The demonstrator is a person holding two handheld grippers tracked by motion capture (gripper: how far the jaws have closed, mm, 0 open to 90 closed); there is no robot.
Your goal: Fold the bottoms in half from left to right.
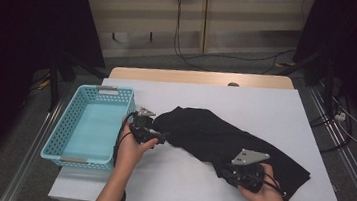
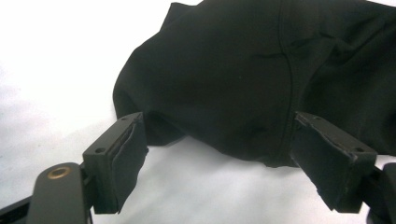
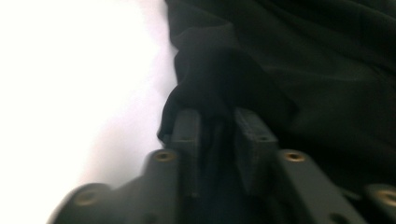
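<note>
Forearms come in from the near edge of the table [image 1: 197, 193], one to each gripper. The right hand [image 1: 269, 198] holds the right gripper [image 1: 231, 174] at the near edge of a black garment [image 1: 223, 135], low on the white tabletop. In the right gripper view its jaws stand close together with a fold of the garment's [image 3: 299, 74] edge pinched between the pads [image 3: 250, 140]; the cloth bunches up just ahead of them, and the bright table lies to the left of it.

A little farther in, the left hand [image 1: 133, 148] holds the left gripper [image 1: 160, 138] at the garment's left end, just beside the basket. In the left gripper view its jaws stand wide apart, one pad [image 2: 123, 163] at each side, and the rounded end of the garment [image 2: 243, 74] lies on the table just beyond and between them; the pads press on nothing.

The garment is spread crumpled across the middle of the table, running from near the basket toward the near right corner. The light blue plastic basket [image 1: 62, 133] sits at the table's left edge, partly over the side. Beyond the table are a grey floor with loose cables [image 1: 211, 58] and a pale cabinet [image 1: 195, 17] against the far wall.
</note>
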